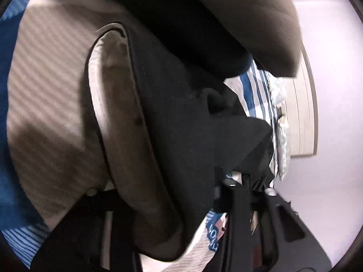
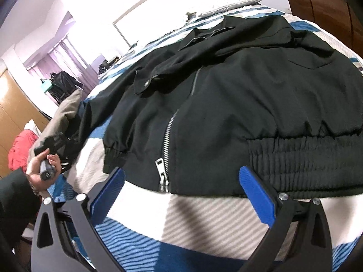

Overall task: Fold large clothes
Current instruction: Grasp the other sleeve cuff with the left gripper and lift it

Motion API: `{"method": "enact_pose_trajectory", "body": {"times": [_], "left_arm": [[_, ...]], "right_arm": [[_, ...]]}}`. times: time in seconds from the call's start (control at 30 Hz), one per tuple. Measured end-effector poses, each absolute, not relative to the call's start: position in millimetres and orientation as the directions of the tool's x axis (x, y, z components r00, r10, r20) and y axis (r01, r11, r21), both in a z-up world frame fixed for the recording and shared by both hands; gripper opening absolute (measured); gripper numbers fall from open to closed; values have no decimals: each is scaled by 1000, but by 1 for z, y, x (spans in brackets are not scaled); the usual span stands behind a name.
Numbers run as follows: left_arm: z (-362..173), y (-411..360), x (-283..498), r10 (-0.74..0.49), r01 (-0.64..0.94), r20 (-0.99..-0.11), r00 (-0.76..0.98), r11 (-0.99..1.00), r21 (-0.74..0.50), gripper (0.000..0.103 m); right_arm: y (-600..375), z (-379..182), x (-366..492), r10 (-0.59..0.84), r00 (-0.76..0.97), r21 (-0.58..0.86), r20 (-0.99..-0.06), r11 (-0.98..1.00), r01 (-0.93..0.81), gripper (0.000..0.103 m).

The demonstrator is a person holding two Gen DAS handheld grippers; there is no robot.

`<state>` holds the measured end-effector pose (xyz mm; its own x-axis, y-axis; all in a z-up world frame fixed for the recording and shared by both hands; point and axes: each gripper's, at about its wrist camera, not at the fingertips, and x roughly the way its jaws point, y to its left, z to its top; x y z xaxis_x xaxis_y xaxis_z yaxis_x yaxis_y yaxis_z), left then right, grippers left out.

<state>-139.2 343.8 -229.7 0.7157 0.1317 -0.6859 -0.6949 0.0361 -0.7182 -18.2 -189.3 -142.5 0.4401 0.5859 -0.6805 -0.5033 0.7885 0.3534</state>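
A black zip-up jacket (image 2: pixel 238 104) lies front up on the bed, its elastic hem (image 2: pixel 295 158) towards me and its zipper (image 2: pixel 169 136) partly done up. My right gripper (image 2: pixel 181 170) hovers open just over the hem, blue pads (image 2: pixel 254 188) either side of the zipper pull, touching nothing. At the left edge a hand (image 2: pixel 38 170) holds my left gripper (image 2: pixel 54 145), shut on the jacket sleeve (image 2: pixel 74 127) and lifting it off the bed. In the left wrist view black sleeve cloth (image 1: pixel 181 113) with beige lining (image 1: pixel 118 113) fills the frame, bunched in my left gripper (image 1: pixel 249 190).
The bed cover (image 2: pixel 204 222) has blue, white and beige stripes. A pillow (image 2: pixel 231 4) lies at the head and a brown dresser (image 2: pixel 317 6) stands at the back right. A wooden wardrobe (image 2: pixel 13 104), a red bundle (image 2: pixel 20 149) and a dark bag (image 2: pixel 61 81) are on the left.
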Motion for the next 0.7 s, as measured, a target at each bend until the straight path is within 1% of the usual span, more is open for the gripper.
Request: {"method": "enact_pose_trajectory", "body": {"times": [0.03, 0.13, 0.2, 0.3, 0.37, 0.4, 0.43, 0.57, 0.67, 0.7], "left_arm": [[-224, 340, -137, 138, -692, -680, 720, 71, -718, 22], [-199, 325, -130, 163, -699, -680, 715, 207, -685, 18], [-180, 320, -127, 175, -685, -667, 725, 285, -670, 17], [-145, 313, -114, 195, -654, -637, 746, 395, -645, 16], [-113, 310, -98, 204, -625, -612, 764, 467, -625, 16], [-97, 311, -91, 196, -603, -596, 778, 499, -623, 16], [-74, 308, -77, 182, -569, -574, 799, 539, -621, 12], [-6, 290, -19, 108, -456, -519, 848, 648, -610, 12], [40, 257, 28, 30, -359, -502, 864, 737, -573, 12], [48, 246, 44, 7, -336, -507, 862, 758, -560, 12]], "right_arm": [[-189, -140, -18, 591, 444, 358, -673, 786, -504, 99], [-187, -134, -18, 611, 455, 363, -648, 773, -520, 99], [-180, -129, -16, 608, 470, 336, -640, 771, -541, 99], [-165, -129, -9, 627, 449, 334, -637, 749, -572, 99], [-154, -132, -5, 621, 437, 317, -650, 745, -587, 99], [-148, -135, -2, 620, 423, 316, -661, 741, -592, 99], [-143, -137, 0, 626, 408, 326, -665, 735, -595, 99], [-126, -140, 6, 624, 398, 318, -672, 729, -606, 99], [-122, -154, 15, 598, 369, 331, -712, 749, -574, 99], [-122, -158, 17, 591, 362, 330, -721, 752, -571, 99]]}}
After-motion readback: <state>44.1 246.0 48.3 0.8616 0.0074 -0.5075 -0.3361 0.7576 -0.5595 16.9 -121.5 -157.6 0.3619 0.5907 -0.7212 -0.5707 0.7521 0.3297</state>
